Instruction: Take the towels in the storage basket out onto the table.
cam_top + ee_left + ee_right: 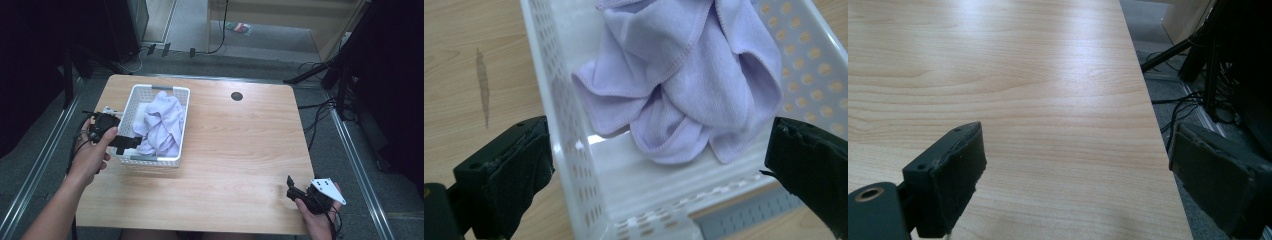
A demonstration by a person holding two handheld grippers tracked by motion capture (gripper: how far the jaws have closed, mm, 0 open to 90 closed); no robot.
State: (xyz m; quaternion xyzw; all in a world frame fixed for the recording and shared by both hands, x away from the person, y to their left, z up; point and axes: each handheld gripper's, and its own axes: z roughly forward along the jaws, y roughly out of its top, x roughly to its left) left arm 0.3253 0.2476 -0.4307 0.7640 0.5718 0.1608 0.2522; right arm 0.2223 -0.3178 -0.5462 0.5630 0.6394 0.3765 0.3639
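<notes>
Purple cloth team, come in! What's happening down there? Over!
Left gripper open, jaws astride the basket wall. Purple cloth bunched inside, untouched. Right gripper open, idle over the table. Nothing blocking.

No readable text, label, brand, number or sign anywhere. None on the white basket (pixel 176 107), the lilac cloth (pixel 694 75), the wooden table (pixel 240 150) or the grippers.
</notes>
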